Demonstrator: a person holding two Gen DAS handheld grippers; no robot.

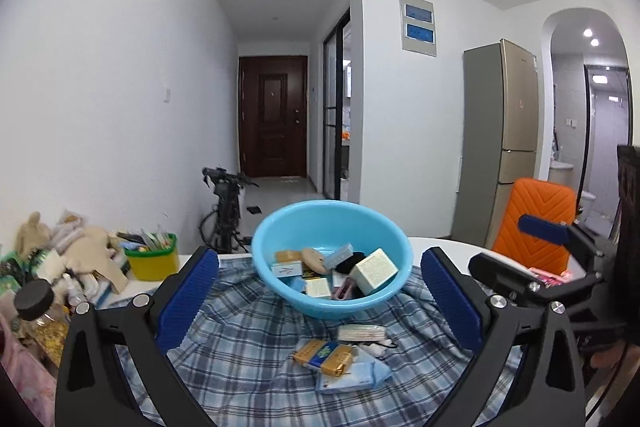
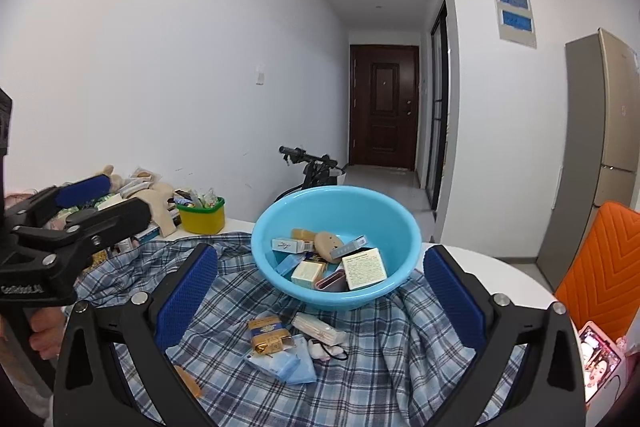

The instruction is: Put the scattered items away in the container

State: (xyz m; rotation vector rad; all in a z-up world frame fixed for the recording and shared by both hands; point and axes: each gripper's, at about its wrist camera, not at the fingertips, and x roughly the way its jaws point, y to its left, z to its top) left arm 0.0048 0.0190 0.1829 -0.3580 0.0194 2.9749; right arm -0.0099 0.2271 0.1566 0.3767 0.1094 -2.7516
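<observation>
Both grippers are empty right now; the left gripper [image 1: 320, 291] has its jaws spread wide with nothing between them, and the right gripper [image 2: 320, 291] is just as released. So I'd say this is the gap between picks, lining up for the next grab.

The blue basin [image 1: 280, 227] sits straight ahead of both, already loaded with boxes and bits; what's left is a small cluster on the plaid cloth [image 1: 248, 339], lying between the fingers and closer than the basin: a gold-and-blue packet [image 1: 324, 355], a pale blue pouch [image 1: 354, 379] under it, a white packet [image 1: 362, 333] and a black hair tie [image 2: 334, 351].

Next move probably calls for dipping down onto one item only; they're touching each other, so a clean single pinch looks fiddly.
</observation>
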